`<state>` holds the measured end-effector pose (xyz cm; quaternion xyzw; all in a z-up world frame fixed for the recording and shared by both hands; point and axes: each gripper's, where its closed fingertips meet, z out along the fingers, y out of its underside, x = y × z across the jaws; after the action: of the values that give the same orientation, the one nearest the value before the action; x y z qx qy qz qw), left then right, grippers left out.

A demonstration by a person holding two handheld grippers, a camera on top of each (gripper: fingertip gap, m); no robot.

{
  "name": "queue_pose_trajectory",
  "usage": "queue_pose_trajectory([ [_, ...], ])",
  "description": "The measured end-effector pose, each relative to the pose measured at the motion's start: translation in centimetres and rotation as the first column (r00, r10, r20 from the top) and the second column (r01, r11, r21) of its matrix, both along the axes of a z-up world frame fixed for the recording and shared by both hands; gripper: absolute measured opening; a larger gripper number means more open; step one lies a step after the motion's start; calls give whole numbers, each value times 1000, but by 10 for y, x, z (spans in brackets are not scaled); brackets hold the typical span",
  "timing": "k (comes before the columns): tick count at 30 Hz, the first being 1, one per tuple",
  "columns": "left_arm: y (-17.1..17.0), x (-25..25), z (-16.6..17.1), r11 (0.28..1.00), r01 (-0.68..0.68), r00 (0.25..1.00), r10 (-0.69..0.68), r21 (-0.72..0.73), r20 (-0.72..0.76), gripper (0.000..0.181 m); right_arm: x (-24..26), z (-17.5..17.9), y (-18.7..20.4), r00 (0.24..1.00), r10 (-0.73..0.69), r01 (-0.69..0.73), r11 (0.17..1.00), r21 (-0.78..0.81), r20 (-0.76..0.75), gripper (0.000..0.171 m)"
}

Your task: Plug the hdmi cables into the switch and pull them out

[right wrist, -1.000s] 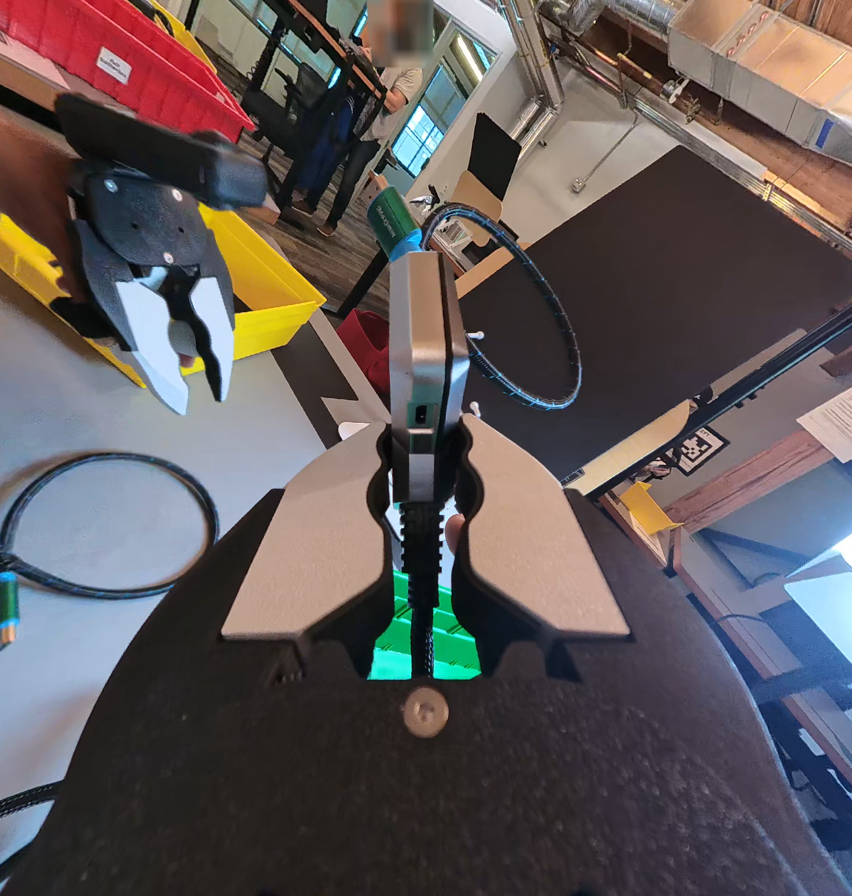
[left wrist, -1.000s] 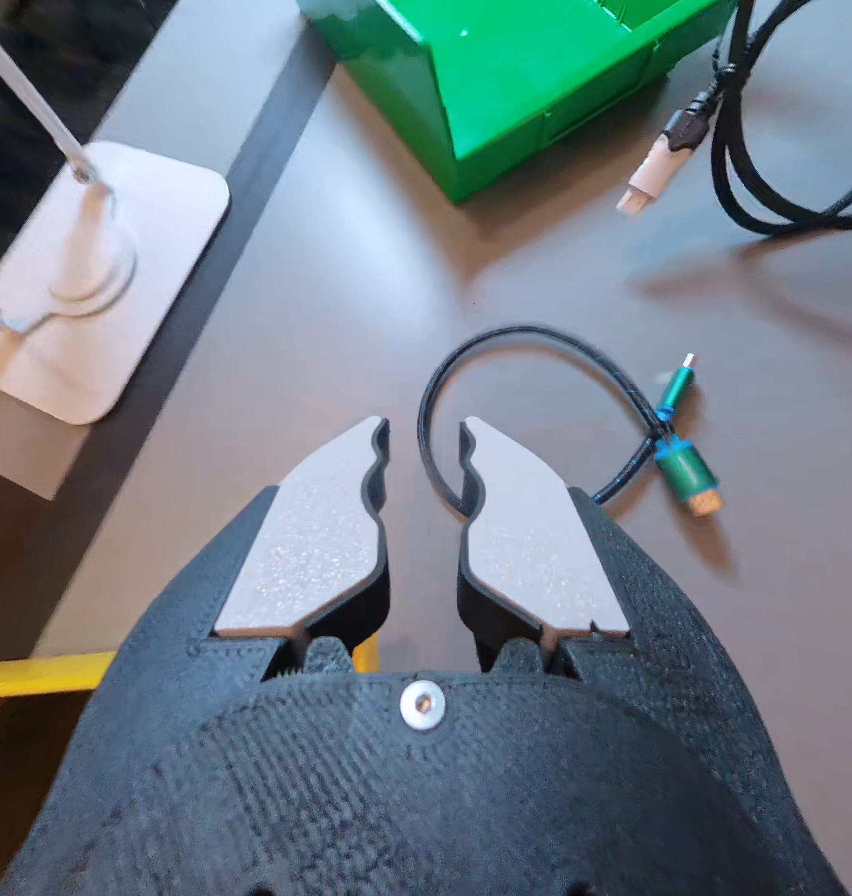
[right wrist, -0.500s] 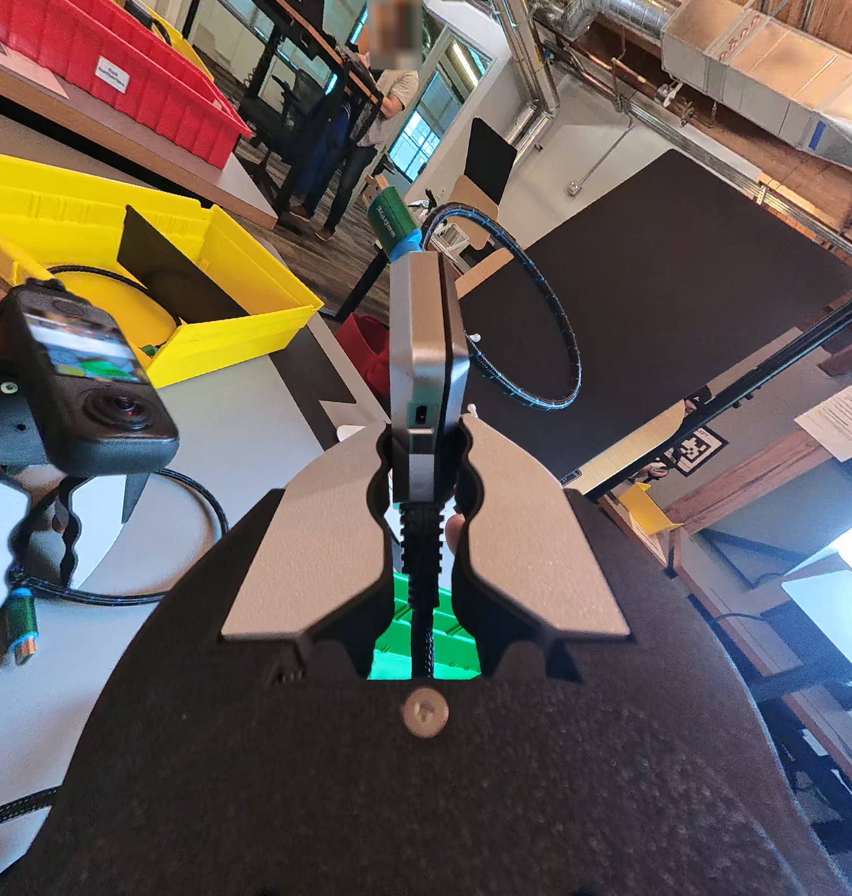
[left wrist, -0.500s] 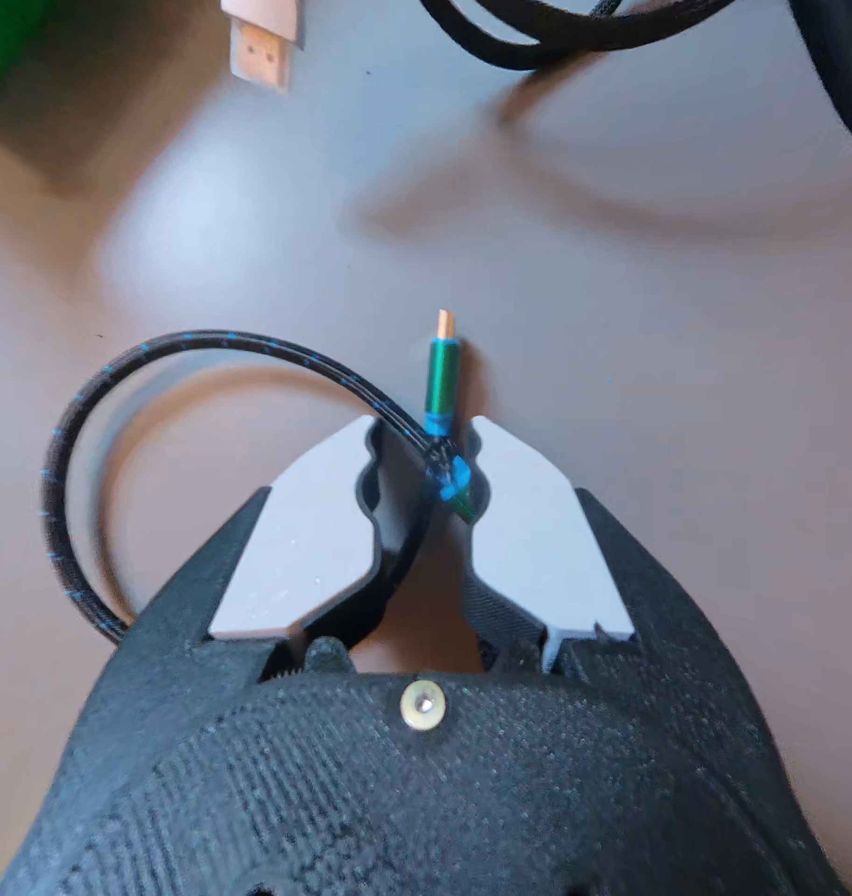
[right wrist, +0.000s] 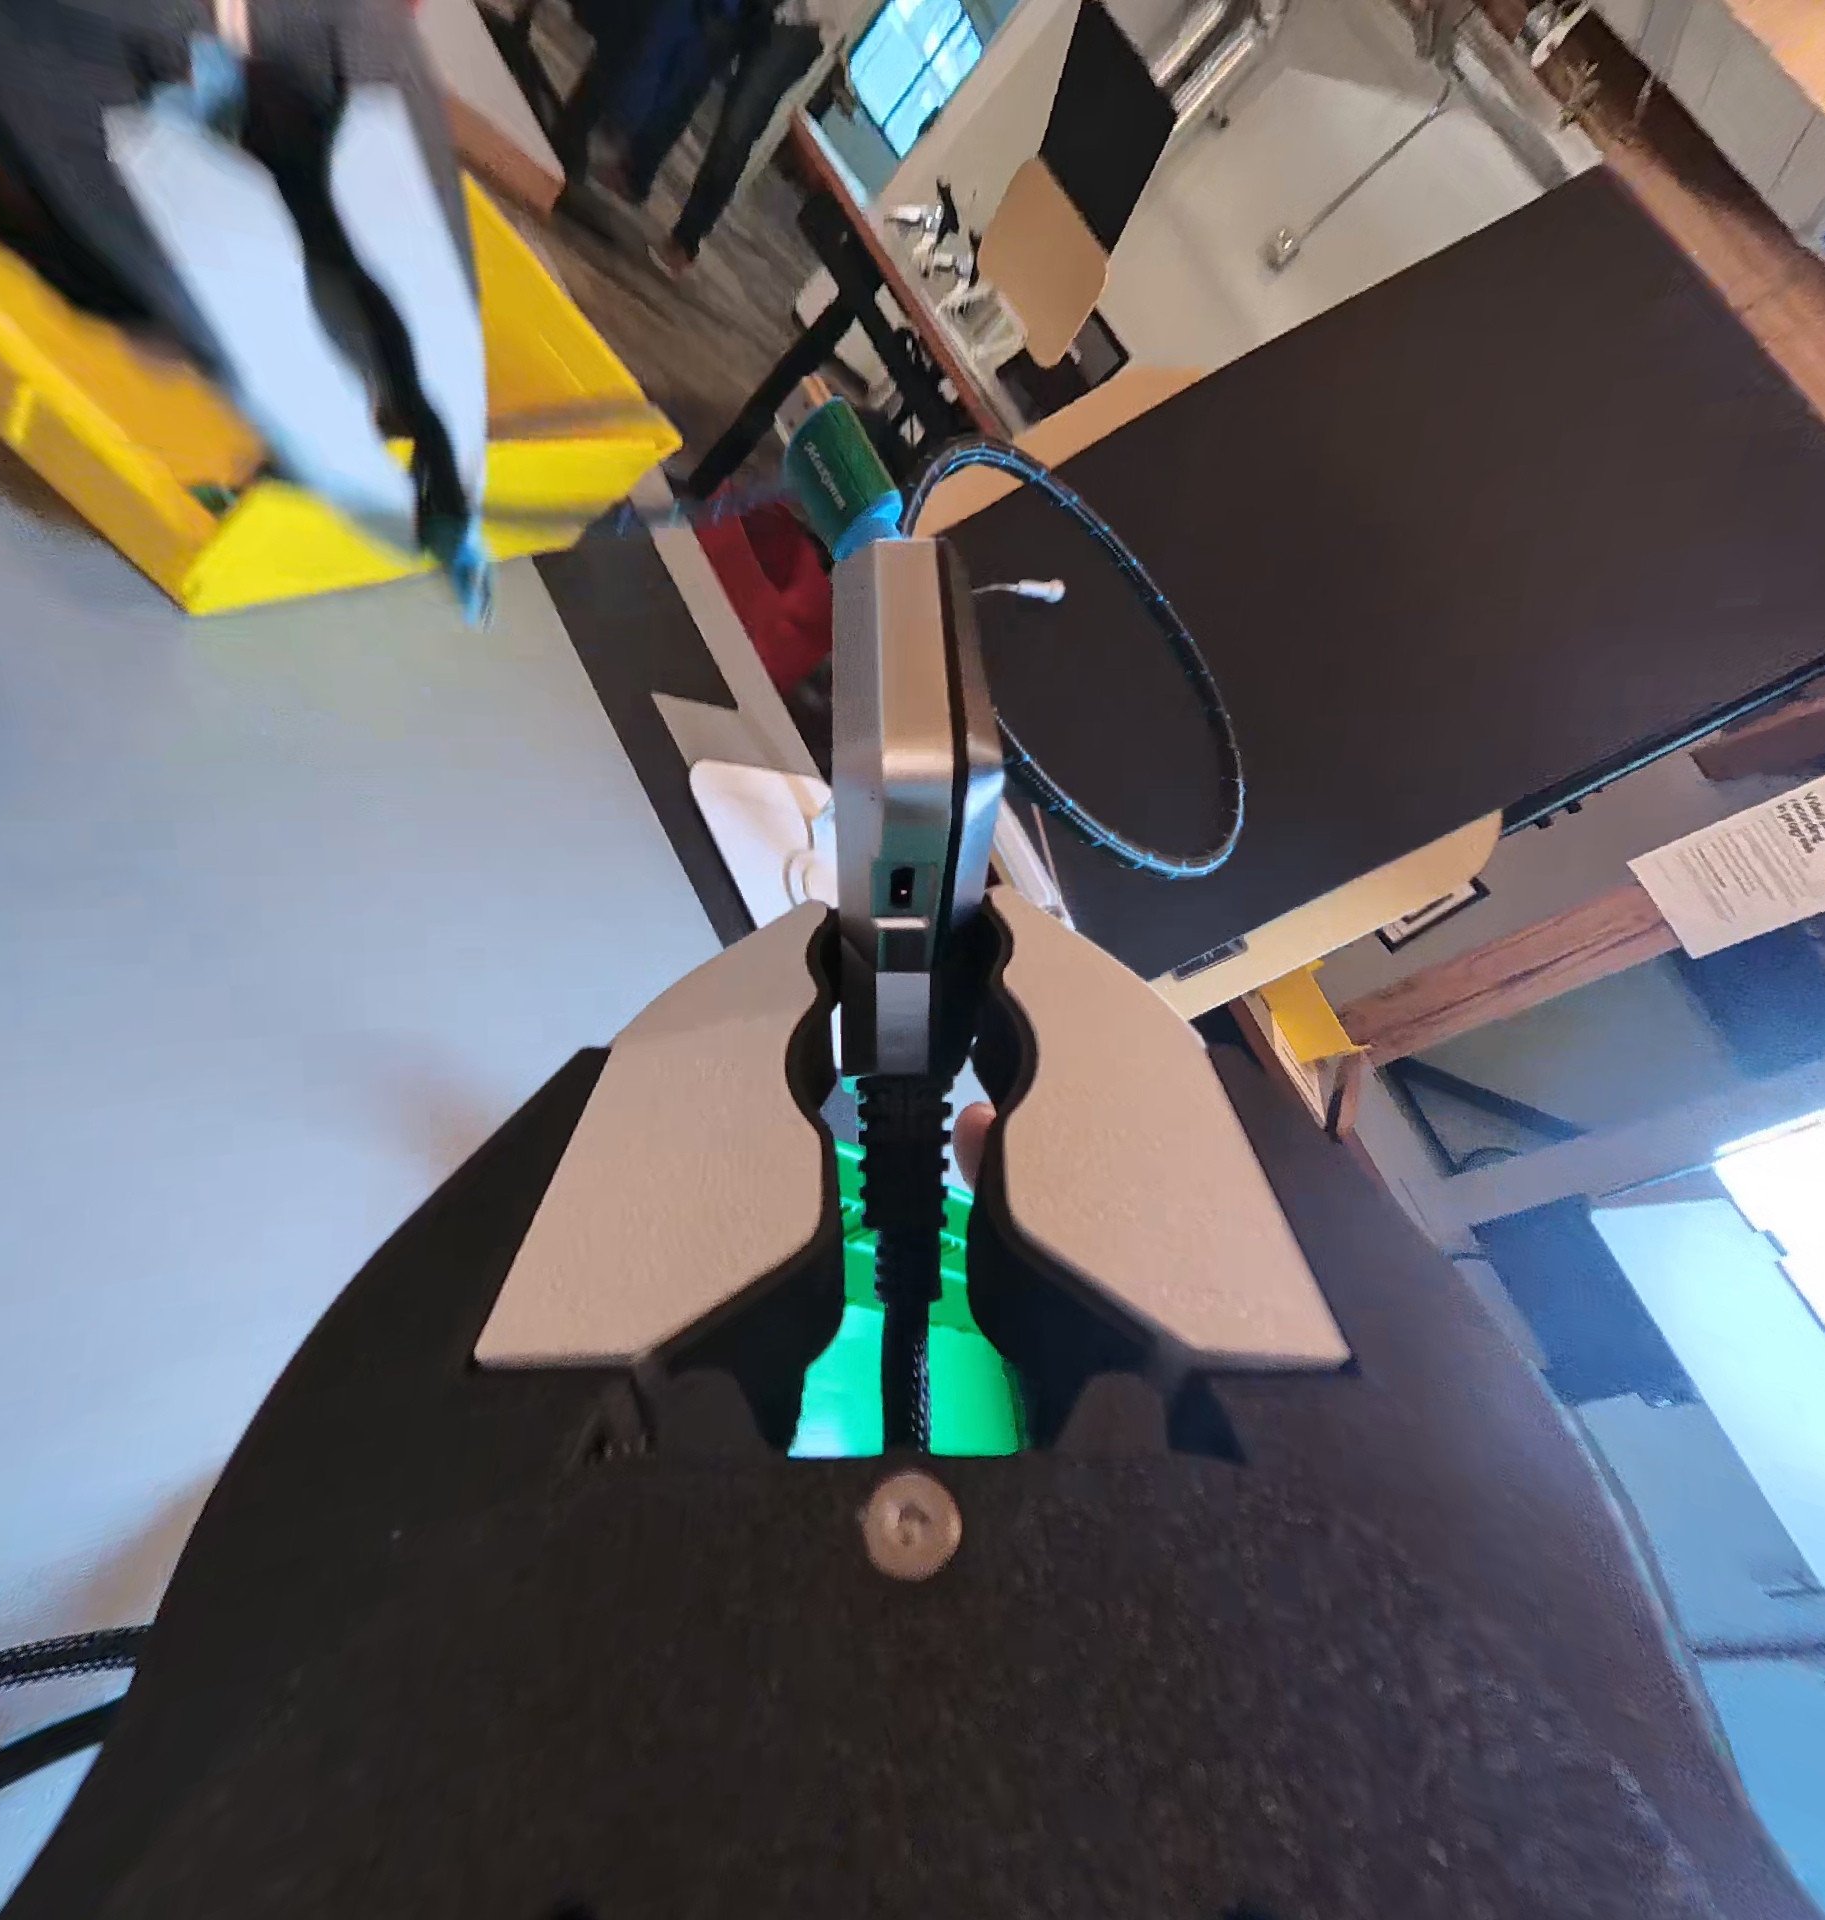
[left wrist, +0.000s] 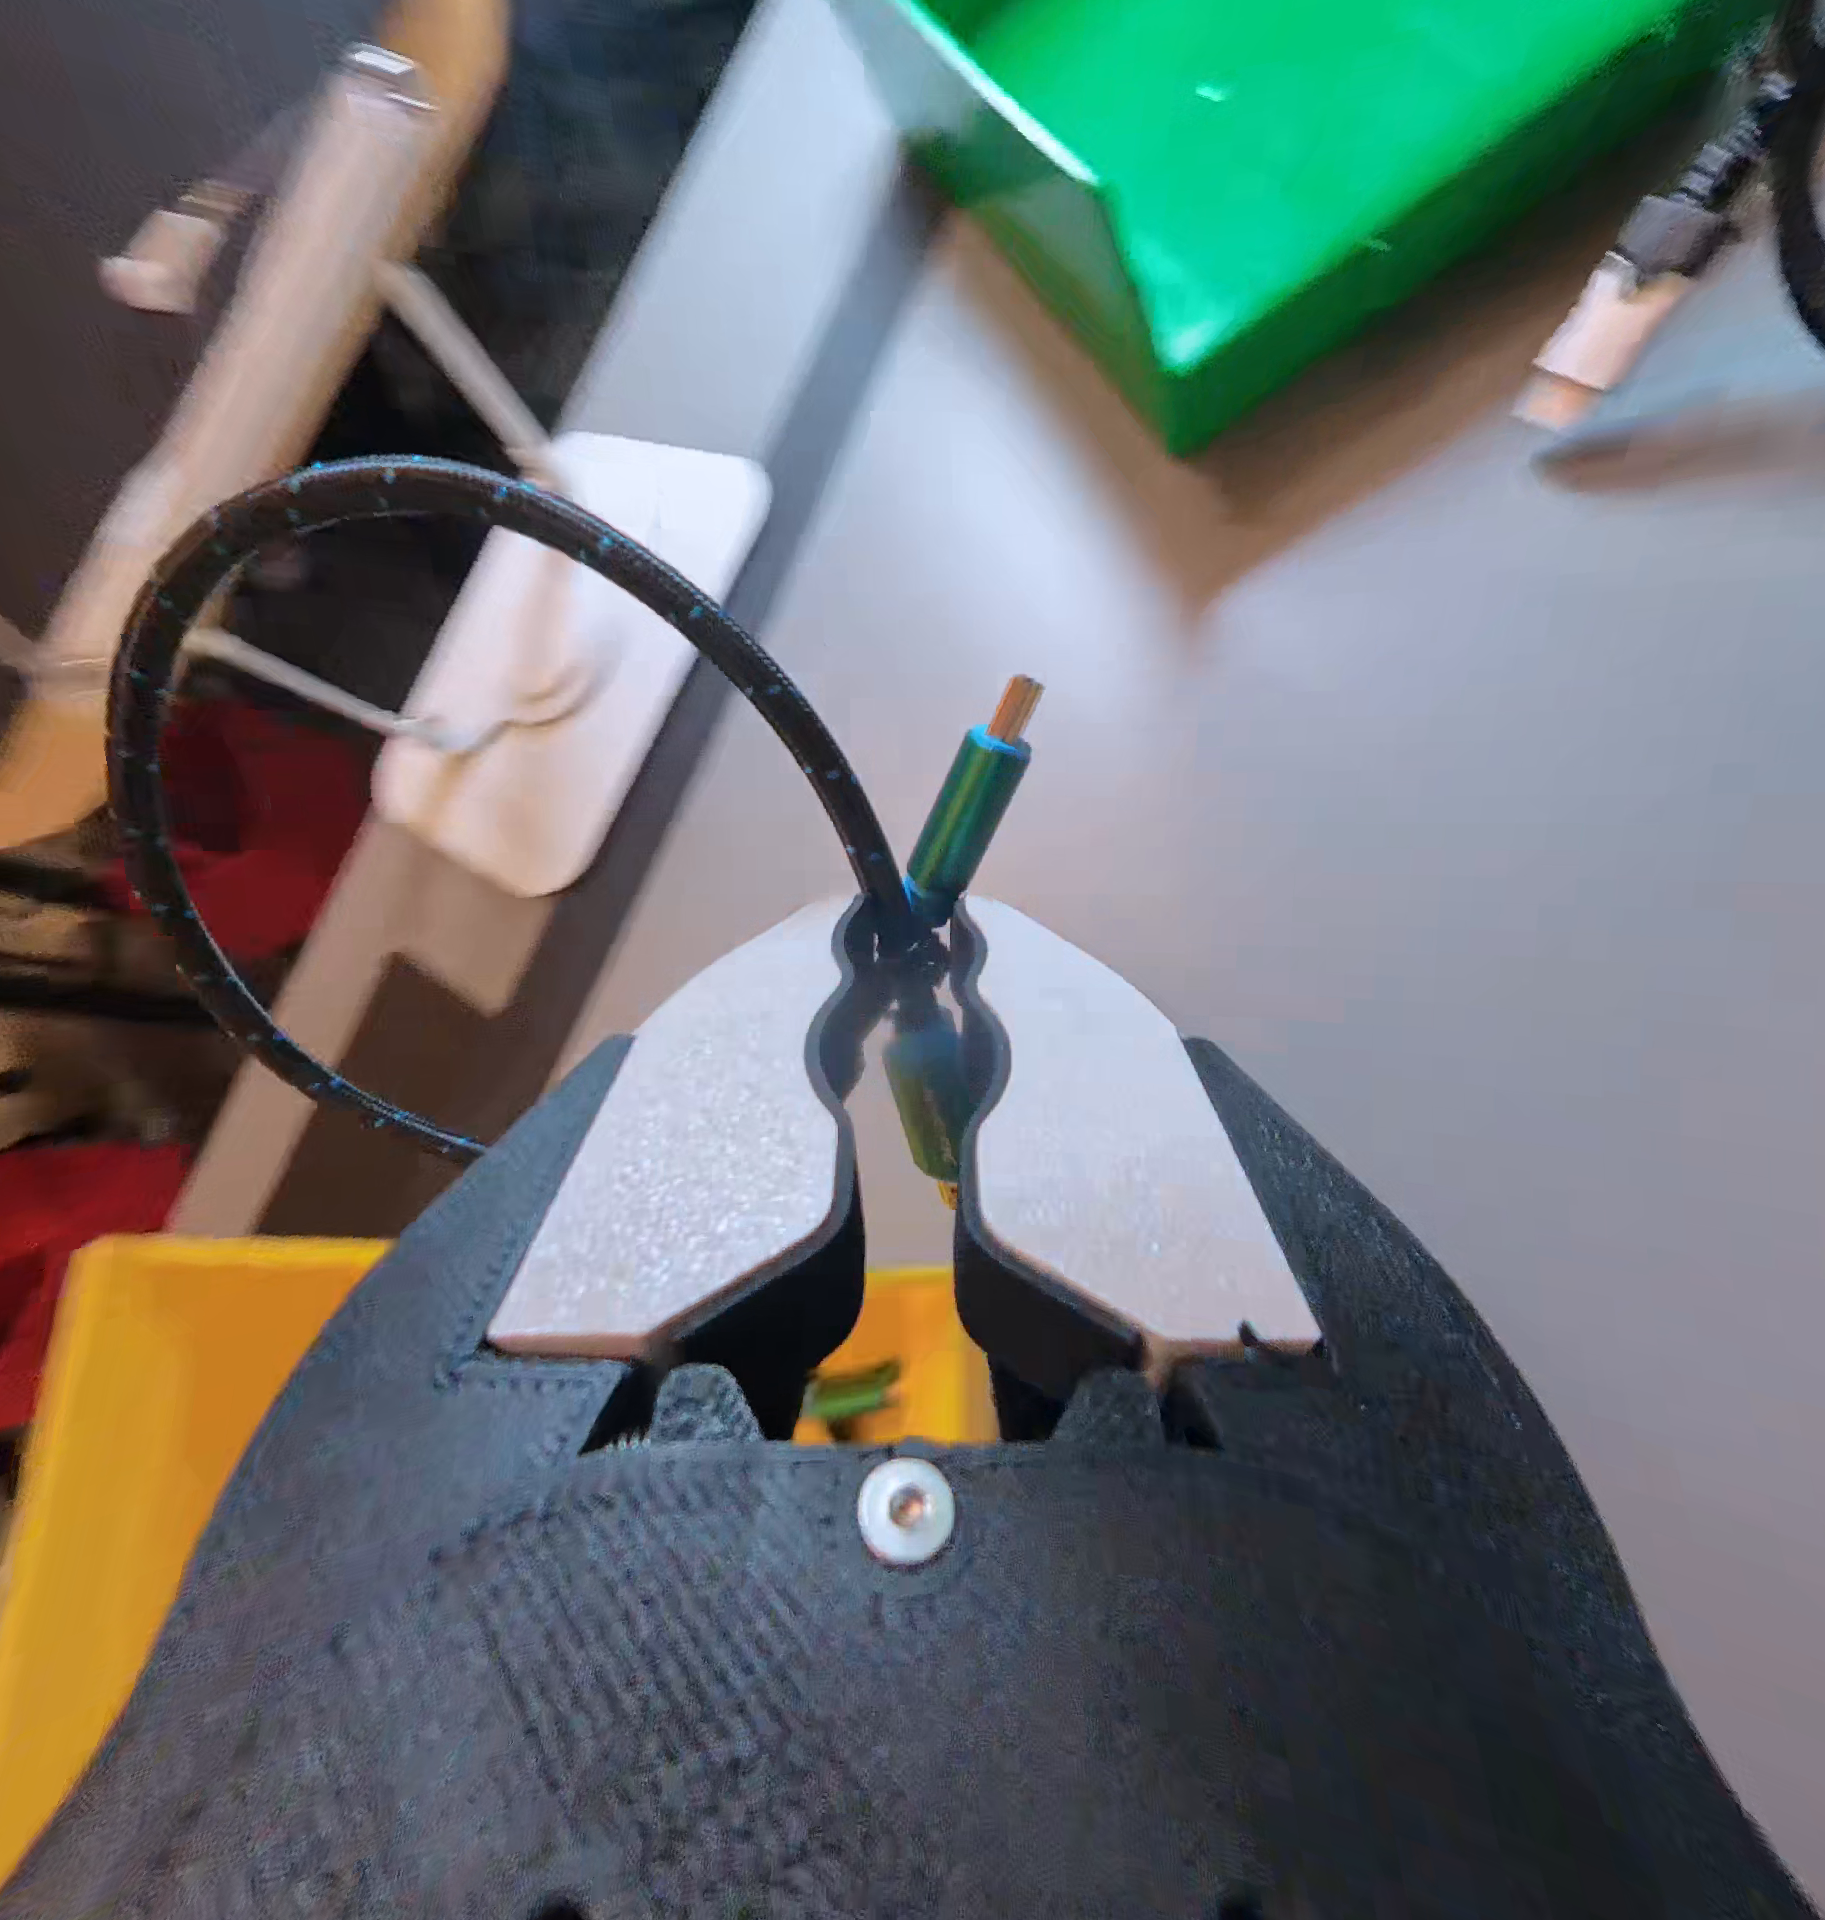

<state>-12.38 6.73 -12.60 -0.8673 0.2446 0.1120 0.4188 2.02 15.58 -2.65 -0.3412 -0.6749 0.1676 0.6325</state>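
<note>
L gripper (left wrist: 903, 920) pinches a looped HDMI cable (left wrist: 451, 488) w/ green plug (left wrist: 965, 805) poking past the tips, above the table (left wrist: 1407, 831), left of the green bin (left wrist: 1303, 177); R gripper (right wrist: 908, 935) clamps the switch (right wrist: 903, 727) upright, 2nd cable (right wrist: 1178, 727) plugged in its top.

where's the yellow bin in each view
Left wrist view: yellow bin at lower left, mostly hidden behind the left gripper.
Right wrist view: yellow bin at upper left on the table, behind the blurred left gripper.
Shared landmark: the white lamp base.
</note>
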Motion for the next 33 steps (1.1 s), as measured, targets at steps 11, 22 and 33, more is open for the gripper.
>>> queue_pose_trajectory([
  [11, -26, 41, 60, 992, 69, 946, -32, 106, -321, 14, -43, -65, -53, 963, 179, -206, 971, 125, 200, 23],
  [22, -25, 49, 44, 996, 80, 938, -66, 27, -341, 14, -49, -71, -73, 942, 281, -289, 957, 21, 185, 23],
  [33, -31, 68, 52, 988, 151, 932, -128, 43, -339, 12, -49, -83, -65, 941, 256, -256, 966, -28, 223, 23],
])
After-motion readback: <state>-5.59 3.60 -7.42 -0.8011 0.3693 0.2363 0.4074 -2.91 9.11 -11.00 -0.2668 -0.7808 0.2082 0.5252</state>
